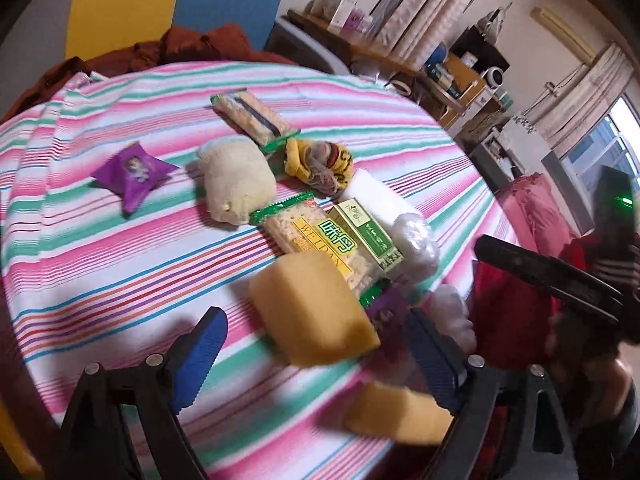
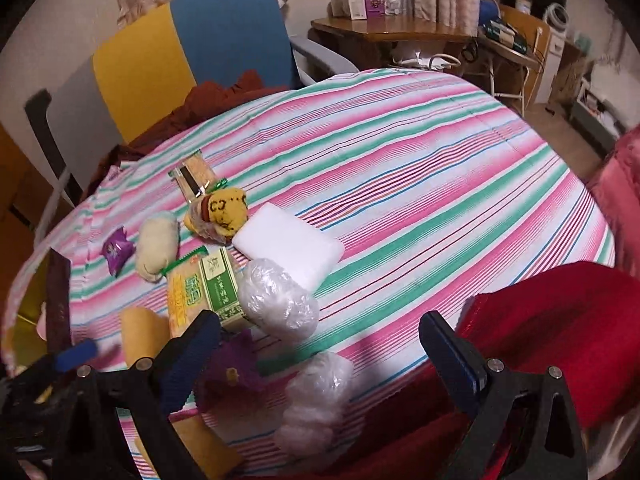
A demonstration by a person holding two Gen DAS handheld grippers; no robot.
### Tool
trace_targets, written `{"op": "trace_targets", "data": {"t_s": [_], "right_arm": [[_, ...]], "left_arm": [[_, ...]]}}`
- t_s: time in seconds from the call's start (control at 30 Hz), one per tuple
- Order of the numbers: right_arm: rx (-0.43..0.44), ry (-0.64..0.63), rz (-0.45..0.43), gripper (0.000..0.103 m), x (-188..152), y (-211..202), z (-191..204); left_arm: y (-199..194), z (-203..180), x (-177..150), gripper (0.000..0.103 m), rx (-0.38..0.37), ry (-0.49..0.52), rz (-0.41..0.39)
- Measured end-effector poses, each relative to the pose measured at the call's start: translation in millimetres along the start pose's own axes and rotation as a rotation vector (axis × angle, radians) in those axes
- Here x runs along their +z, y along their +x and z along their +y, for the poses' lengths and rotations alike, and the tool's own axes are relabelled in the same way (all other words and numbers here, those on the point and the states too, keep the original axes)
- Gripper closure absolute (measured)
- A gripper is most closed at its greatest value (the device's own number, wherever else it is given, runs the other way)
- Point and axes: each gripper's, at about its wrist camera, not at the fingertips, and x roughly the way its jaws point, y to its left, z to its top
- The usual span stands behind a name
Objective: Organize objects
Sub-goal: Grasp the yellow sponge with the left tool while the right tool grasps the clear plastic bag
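Objects lie scattered on a striped cloth [image 1: 100,264]. In the left wrist view my left gripper [image 1: 316,360] is open, its blue pads either side of a yellow sponge [image 1: 312,312]. A second yellow sponge [image 1: 396,412] lies nearer. Beyond are a cracker pack [image 1: 308,236], a green box [image 1: 366,236], a cream sock roll [image 1: 236,180], a yellow sock [image 1: 320,164] and a purple packet [image 1: 134,172]. My right gripper [image 2: 320,364] is open above a clear plastic bundle [image 2: 316,396], beside a purple packet [image 2: 236,372]. A white sponge [image 2: 288,244] lies further out.
A second cracker pack [image 1: 252,116] lies at the far side. A red cloth [image 2: 560,344] is at the right edge of the cloth. A yellow and blue chair [image 2: 192,48] with a brown garment stands behind. Cluttered desks [image 2: 388,24] stand at the back.
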Motion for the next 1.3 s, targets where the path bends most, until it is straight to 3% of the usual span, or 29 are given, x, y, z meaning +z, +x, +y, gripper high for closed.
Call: {"op": "trace_targets", "data": {"t_s": [0.17,0.23,0.33,0.53,0.63,0.7,0.77,0.83,1.0,1.07,1.17,1.23,1.3], "right_arm": [[0.027,0.006,0.006,0.003,0.7,2.2,-0.7],[0.036,0.004,0.006,0.003,0.6,2.1,-1.7],[0.043,0.005,0.010,0.003,1.0,2.7,-2.5],[0.036,-0.020,0.080,0.010,2.6,13.2,0.1],[0.012,-0.042,0.126,0.017,2.4,20.5,3.1],[-0.013,-0.067,0.160,0.025,2.0,26.5,6.5],[-0.048,-0.103,0.194,0.039,1.0,33.0,10.7],[-0.084,-0.140,0.235,0.044,0.1,39.4,14.1],[-0.153,-0.219,0.355,0.041,-0.8,55.1,22.0],[-0.200,-0.262,0.386,0.027,-2.3,58.8,28.3],[-0.253,-0.343,0.464,0.021,-8.2,67.7,38.7],[-0.273,-0.365,0.487,0.028,-10.2,71.9,39.4],[-0.295,-0.376,0.539,0.048,-13.9,80.8,35.1]], "left_arm": [[23.2,4.3,8.4,0.017,0.035,-0.010,0.027],[25.1,13.1,4.3,0.032,0.004,-0.030,0.040],[19.9,22.1,-5.0,0.043,-0.062,-0.030,0.039],[-5.4,24.1,-23.7,0.059,-0.088,0.026,-0.025],[-20.3,23.2,-31.1,0.060,-0.078,0.049,-0.055],[-30.0,24.7,-36.5,0.060,-0.081,0.059,-0.069],[-34.5,24.6,-38.5,0.060,-0.074,0.066,-0.083],[-41.9,25.3,-41.4,0.060,-0.080,0.068,-0.094],[-59.7,22.4,-46.8,0.060,-0.068,0.085,-0.135],[-66.3,21.8,-47.4,0.060,-0.062,0.092,-0.153],[-77.3,23.4,-49.2,0.060,-0.070,0.087,-0.181],[-82.4,24.8,-49.7,0.060,-0.071,0.080,-0.192],[-88.3,25.9,-50.7,0.060,-0.070,0.079,-0.209]]}}
